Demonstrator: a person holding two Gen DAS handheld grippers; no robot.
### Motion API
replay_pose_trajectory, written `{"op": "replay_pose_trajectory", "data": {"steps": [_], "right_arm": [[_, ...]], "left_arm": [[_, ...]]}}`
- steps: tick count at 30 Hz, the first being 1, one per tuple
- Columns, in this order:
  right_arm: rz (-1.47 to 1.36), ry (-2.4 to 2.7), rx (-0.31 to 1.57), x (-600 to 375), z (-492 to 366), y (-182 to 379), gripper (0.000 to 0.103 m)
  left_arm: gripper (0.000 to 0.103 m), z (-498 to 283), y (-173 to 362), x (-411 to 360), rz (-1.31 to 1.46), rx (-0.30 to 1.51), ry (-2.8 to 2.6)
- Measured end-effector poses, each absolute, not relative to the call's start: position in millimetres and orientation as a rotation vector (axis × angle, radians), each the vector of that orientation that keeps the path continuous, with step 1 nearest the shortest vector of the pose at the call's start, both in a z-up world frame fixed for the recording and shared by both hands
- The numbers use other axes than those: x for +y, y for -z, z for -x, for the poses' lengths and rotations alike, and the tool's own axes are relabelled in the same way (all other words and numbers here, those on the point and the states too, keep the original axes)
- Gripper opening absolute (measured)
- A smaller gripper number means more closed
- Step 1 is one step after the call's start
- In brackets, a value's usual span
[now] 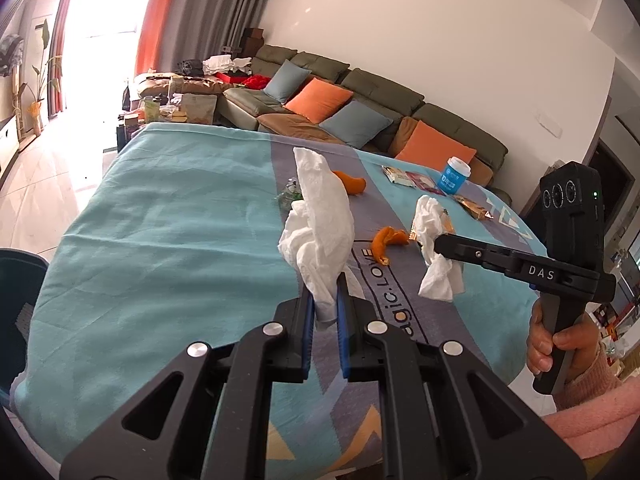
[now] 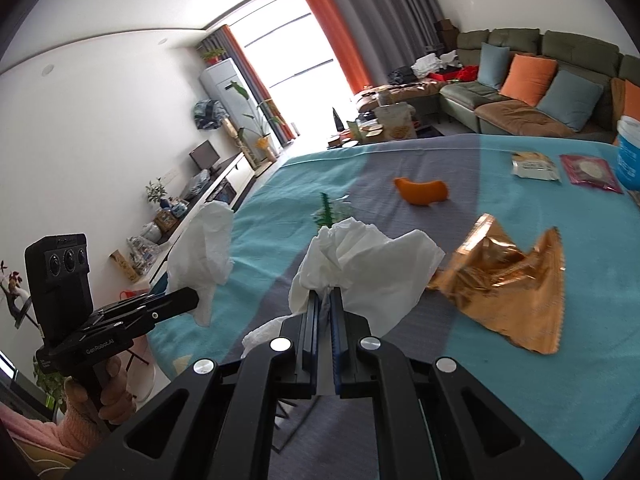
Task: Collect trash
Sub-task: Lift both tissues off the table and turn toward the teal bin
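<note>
The left claw (image 1: 325, 300) is clamping its blue pads on a crumpled white tissue (image 1: 318, 236), which is standing up above the fingertips and hanging clear of the table (image 1: 160, 232). The right claw (image 2: 325, 300) is pinching a second white tissue (image 2: 368, 264) in the same way, the paper bunching out to both sides of its closed fingers.

Seen from the left claw, the right claw (image 1: 438, 245) is reaching in from the right, with a hand (image 1: 554, 344) in a pink sleeve around its handle. Ahead of the left claw and between the two tissues, a curled orange peel (image 1: 386, 242) is lying on the cloth; a bigger orange peel (image 1: 352, 184) is sitting farther ahead.

Just to the right of the right claw, a torn gold wrapper (image 2: 508, 280) is lying on the table. Farther ahead and to the right are two flat snack packets (image 2: 534, 166) and a blue cup (image 1: 454, 176).
</note>
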State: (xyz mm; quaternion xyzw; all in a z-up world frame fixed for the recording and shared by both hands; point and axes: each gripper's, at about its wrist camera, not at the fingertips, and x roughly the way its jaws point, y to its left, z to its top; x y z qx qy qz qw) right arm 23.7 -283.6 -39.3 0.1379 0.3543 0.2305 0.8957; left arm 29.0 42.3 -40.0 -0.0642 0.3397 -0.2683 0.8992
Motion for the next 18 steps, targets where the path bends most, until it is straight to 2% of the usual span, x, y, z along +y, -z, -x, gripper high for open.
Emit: {"op": "replay_pose_trajectory", "data": {"steps": [18], "right_arm": [[-0.257, -0.600, 0.727, -237.0, -33.0, 35.4, 0.004]], "left_arm": [[0.010, -12.1, 30.4, 81.7, 0.164, 0.671, 0.475]]}}
